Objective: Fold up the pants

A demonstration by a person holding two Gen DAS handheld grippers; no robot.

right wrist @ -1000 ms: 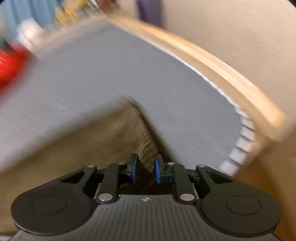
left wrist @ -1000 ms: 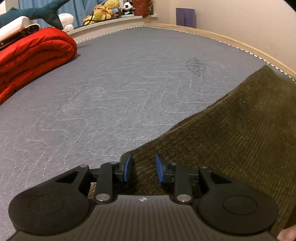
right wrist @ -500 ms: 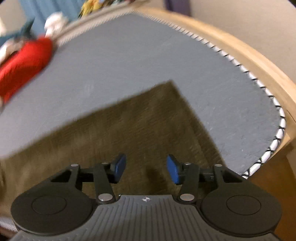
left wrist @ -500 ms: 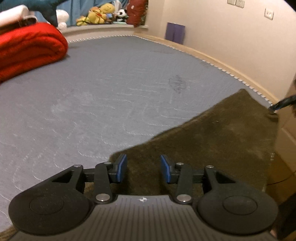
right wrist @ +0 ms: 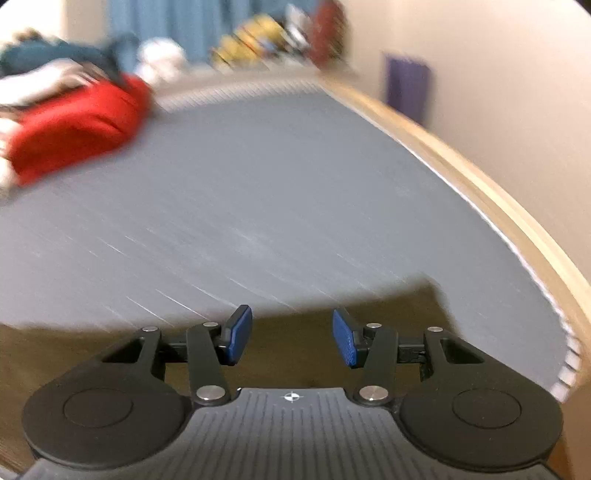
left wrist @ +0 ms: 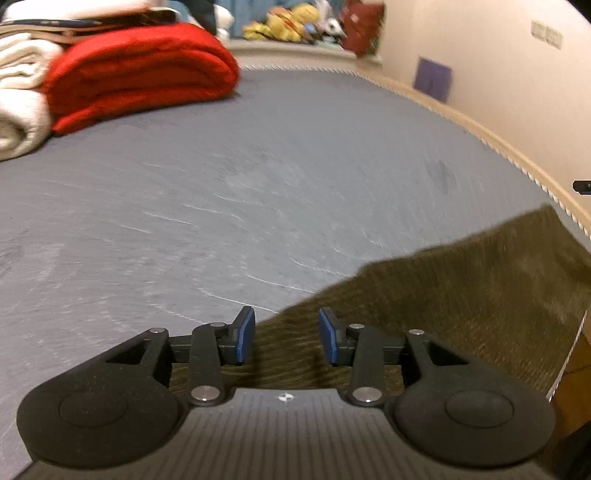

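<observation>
The olive-brown corduroy pants lie flat on the grey quilted mattress near its right edge. My left gripper hovers over the near left edge of the fabric. Its jaws are closing a little, with a gap between the blue pads and nothing pinched. In the right wrist view the pants form a dark strip below my right gripper, which stands open above the cloth and holds nothing. Both views are smeared by motion.
A folded red blanket and white bedding are piled at the far left of the mattress. Stuffed toys line the sill behind. A wooden bed frame and a wall border the right side.
Both grippers have let go of the pants and drawn back and up from them. The right jaws went from nearly shut on a raised fold to wide apart; the cloth now lies flat.
</observation>
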